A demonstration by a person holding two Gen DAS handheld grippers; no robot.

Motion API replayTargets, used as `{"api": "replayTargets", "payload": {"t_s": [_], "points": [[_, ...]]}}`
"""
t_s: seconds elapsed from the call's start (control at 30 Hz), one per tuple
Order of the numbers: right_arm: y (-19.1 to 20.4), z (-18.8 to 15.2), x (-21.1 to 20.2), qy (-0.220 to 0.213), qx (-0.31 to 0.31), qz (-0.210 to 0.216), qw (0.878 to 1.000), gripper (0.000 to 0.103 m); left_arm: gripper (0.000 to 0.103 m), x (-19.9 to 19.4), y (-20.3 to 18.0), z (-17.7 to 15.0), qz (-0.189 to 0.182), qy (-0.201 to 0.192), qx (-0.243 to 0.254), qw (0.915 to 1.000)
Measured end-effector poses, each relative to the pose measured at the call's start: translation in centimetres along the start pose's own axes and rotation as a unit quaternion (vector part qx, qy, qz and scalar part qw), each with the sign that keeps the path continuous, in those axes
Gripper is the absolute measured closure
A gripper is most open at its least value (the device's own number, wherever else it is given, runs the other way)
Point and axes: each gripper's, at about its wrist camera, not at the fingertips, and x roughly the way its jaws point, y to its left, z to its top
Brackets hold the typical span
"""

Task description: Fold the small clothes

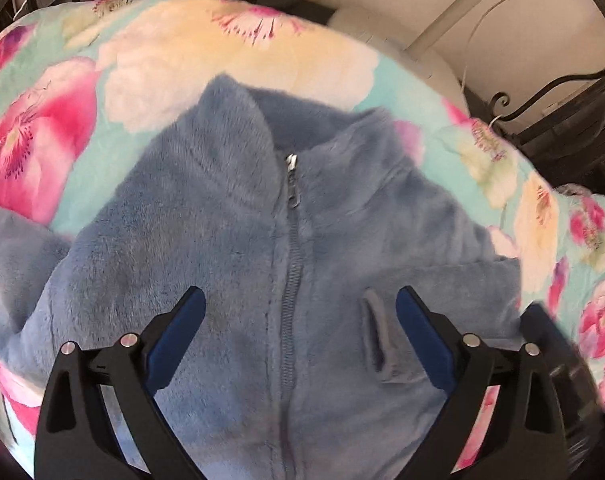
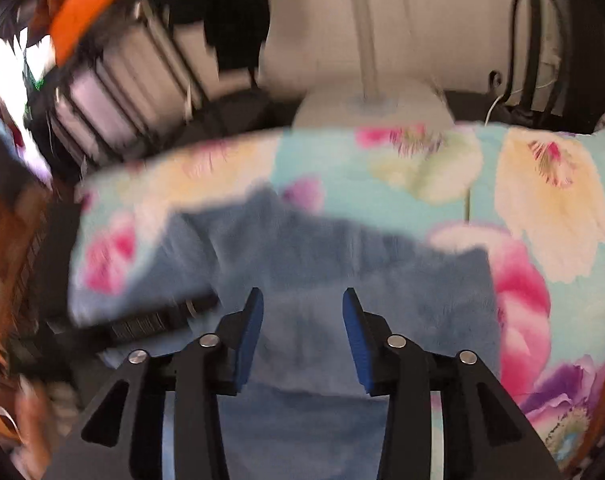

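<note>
A small blue fleece jacket point(image 1: 230, 248) lies front up on a floral cloth point(image 1: 230, 60), collar at the far end. Its zipper point(image 1: 290, 280) is closed up to the collar. A small pocket point(image 1: 376, 336) sits right of the zipper. My left gripper point(image 1: 300, 300) hovers over the chest, jaws wide open and empty, one finger on each side of the zipper. In the blurred right wrist view, my right gripper point(image 2: 302, 304) is open and empty over the jacket's fleece point(image 2: 326, 264). A black object point(image 2: 142, 326) at the left edge looks like the other gripper.
The floral cloth point(image 2: 542, 200) covers a rounded surface that drops off at its edges. Dark metal railings point(image 1: 558, 92) and a white pole with a round base point(image 2: 366, 100) stand behind it. Shelves with clutter point(image 2: 114, 92) are at the far left.
</note>
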Motion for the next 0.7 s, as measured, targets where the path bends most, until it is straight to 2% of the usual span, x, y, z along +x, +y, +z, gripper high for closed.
{"api": "replayTargets", "payload": {"t_s": [0.03,0.1,0.13,0.2,0.3,0.33,0.37,0.4,0.5,0.53,0.63,0.7], "points": [[0.4,-0.8,0.9,0.015,-0.017,-0.002,1.0,0.06,0.009,0.4,0.2,0.0,0.005,0.007,-0.002,1.0],[1.6,-2.3,2.0,0.03,-0.055,0.003,0.998,0.055,0.009,1.3,0.3,-0.1,-0.011,0.024,-0.007,0.9996],[2.5,-3.2,2.6,0.039,-0.086,0.007,0.995,0.05,0.009,1.8,0.1,-0.1,-0.021,0.033,-0.006,0.9992],[4.0,-4.7,3.7,0.048,-0.143,0.004,0.989,0.048,0.009,2.5,-0.8,-0.1,-0.018,0.041,0.01,0.9989],[5.6,-6.6,5.0,0.042,-0.215,-0.043,0.975,0.049,0.01,3.7,-2.3,-0.3,-0.003,0.051,0.042,0.9978],[5.6,-7.0,5.3,0.038,-0.223,-0.053,0.973,0.057,0.01,4.0,-2.6,-0.3,-0.004,0.053,0.045,0.9976],[5.4,-7.2,5.4,0.039,-0.222,-0.054,0.973,0.07,0.01,4.1,-2.9,-0.3,-0.003,0.053,0.049,0.9974],[5.2,-7.3,5.5,0.042,-0.218,-0.048,0.974,0.094,0.01,4.2,-3.2,-0.4,-0.005,0.052,0.053,0.9972],[5.3,-6.7,4.1,0.016,-0.199,-0.024,0.98,0.095,0.016,3.7,-4.1,-0.2,-0.027,0.045,0.068,0.9963],[5.6,-6.3,3.3,0.003,-0.192,-0.015,0.981,0.095,0.026,3.1,-4.2,0.0,-0.054,0.047,0.068,0.9951],[6.8,-5.1,1.3,-0.028,-0.166,0.018,0.986,0.096,0.027,1.3,-3.9,0.8,-0.101,0.04,0.051,0.9928],[7.6,-4.7,0.6,-0.035,-0.145,0.035,0.988,0.095,0.029,-0.1,-3.0,1.3,-0.112,0.024,0.043,0.9925]]}}
